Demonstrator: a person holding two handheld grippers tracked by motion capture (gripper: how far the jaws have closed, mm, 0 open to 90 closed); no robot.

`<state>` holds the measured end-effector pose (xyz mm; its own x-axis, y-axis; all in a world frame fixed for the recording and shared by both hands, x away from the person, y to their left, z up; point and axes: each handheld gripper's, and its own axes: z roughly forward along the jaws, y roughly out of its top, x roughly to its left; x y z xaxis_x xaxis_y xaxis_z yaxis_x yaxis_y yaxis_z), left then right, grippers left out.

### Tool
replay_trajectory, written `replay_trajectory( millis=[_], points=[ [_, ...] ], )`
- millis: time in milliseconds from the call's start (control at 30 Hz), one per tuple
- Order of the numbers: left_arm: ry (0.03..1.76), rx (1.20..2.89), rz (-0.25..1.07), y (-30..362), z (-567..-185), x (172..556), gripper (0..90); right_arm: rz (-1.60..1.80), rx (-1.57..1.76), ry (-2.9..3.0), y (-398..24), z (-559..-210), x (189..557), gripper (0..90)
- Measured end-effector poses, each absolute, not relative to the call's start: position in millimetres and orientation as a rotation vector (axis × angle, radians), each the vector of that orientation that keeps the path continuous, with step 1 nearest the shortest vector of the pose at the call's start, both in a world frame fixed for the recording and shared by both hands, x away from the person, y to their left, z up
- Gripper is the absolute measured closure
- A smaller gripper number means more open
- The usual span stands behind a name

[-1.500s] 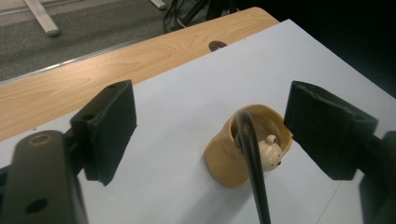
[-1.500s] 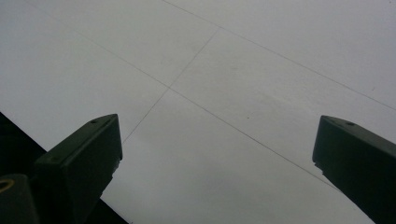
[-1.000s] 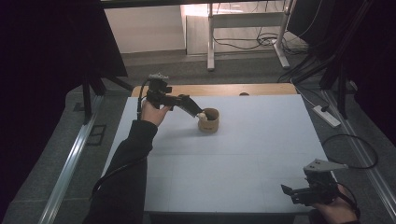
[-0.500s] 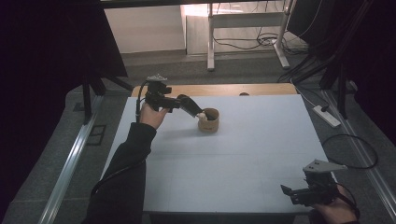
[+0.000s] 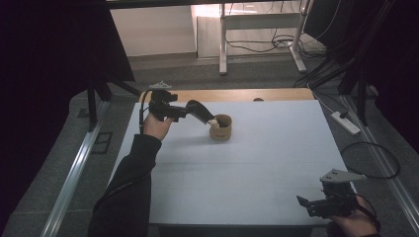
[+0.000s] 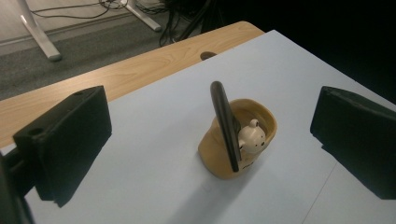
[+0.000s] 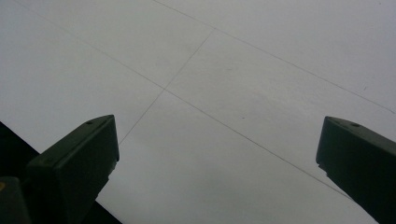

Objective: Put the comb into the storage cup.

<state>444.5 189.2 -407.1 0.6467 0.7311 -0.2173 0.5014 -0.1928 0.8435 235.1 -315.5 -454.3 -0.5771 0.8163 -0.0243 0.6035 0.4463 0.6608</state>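
A: Looking at the left tongs (image 6: 210, 140), I see both jaws wide apart, with the small tan holder (image 6: 236, 140) standing between them but not touched. A dark flat thing (image 6: 225, 123), maybe a phone, stands tilted inside it, beside a little white bear figure (image 6: 251, 136).

B: Where is the holder on the counter (image 5: 247, 168)?

A: It stands in the far part, a little left of the middle, just beyond the tips of the left tongs (image 5: 210, 120). The right tongs (image 5: 309, 203) wait at the near right corner, well apart from it, also spread and empty over the bare white surface.

B: What could go wrong from here?

A: I think the holder is light and top-heavy. If one jaw meets it before the other, it may slide or tip, and the dark thing could fall out. Closing on the dark thing alone could lift it without the holder.

B: Did something change since one second ago?

A: Very little. The left tongs have come slightly nearer to the holder; the holder and the right tongs have stayed in their places.
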Motion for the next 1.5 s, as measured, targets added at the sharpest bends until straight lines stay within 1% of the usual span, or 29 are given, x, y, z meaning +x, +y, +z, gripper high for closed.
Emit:
replay_trajectory(
  millis=[667,1267,1500],
  points=[
    [1.035,1.83,0.3,199.9,-418.4,426.9,0.2,0.864,1.208,2.365,-314.4,-454.6,235.0,0.0],
    [1.024,1.811,0.294,202.7,-437.0,408.4,0.0,0.868,1.209,2.36,-314.9,-454.3,234.9,0.0],
    [1.002,1.835,0.324,198.8,-438.2,401.9,0.0,0.869,1.209,2.36,-314.9,-454.2,234.9,0.0]
  ],
)
